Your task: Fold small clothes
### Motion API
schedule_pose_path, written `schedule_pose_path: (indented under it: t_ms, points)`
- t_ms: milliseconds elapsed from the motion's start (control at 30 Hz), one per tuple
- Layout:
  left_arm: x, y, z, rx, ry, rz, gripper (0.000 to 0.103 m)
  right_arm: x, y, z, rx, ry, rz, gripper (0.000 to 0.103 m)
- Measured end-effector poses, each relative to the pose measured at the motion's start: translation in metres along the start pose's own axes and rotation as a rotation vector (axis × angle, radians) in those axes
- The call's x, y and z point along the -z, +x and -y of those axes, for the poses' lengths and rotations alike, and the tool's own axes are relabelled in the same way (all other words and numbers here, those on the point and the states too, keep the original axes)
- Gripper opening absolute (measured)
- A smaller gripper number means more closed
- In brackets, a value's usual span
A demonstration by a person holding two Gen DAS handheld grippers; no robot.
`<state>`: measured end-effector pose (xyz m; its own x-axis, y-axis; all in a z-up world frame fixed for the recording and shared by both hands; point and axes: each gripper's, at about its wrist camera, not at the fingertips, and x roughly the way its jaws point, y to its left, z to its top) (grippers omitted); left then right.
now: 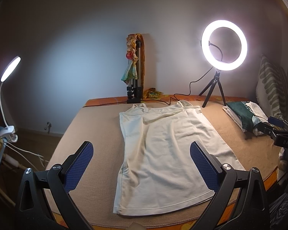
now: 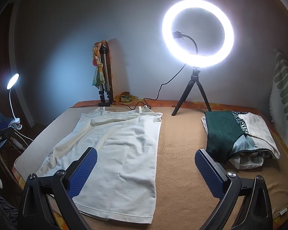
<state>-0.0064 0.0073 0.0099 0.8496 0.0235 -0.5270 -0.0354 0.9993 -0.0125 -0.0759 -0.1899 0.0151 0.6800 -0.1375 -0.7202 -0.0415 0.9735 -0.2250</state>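
Both tongs (image 1: 141, 154) (image 2: 146, 162) wide open, empty, above camisole (image 1: 163, 153)

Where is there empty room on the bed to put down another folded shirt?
The widest bare patch is the tan blanket between the white top and the folded pile. A narrower strip runs along the top's other side. The back edge is crowded: the ring light's tripod, its cable and a folded tripod.

A home bedroom, probably: a bed (image 2: 182, 172) under a tan blanket, a striped pillow (image 2: 284, 99) against the wall, folded clothes (image 2: 238, 134), and a ring light (image 2: 197, 33).
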Motion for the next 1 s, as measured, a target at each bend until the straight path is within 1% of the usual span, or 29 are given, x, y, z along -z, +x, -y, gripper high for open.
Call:
schedule_pose_path:
  t_ms: [1000]
  points:
    - [0.0007, -0.0011, 0.0008, -0.003, 0.001, 0.004, 0.101, -0.0008, 0.0013, -0.0052, -0.007, 0.001, -0.003, 0.103]
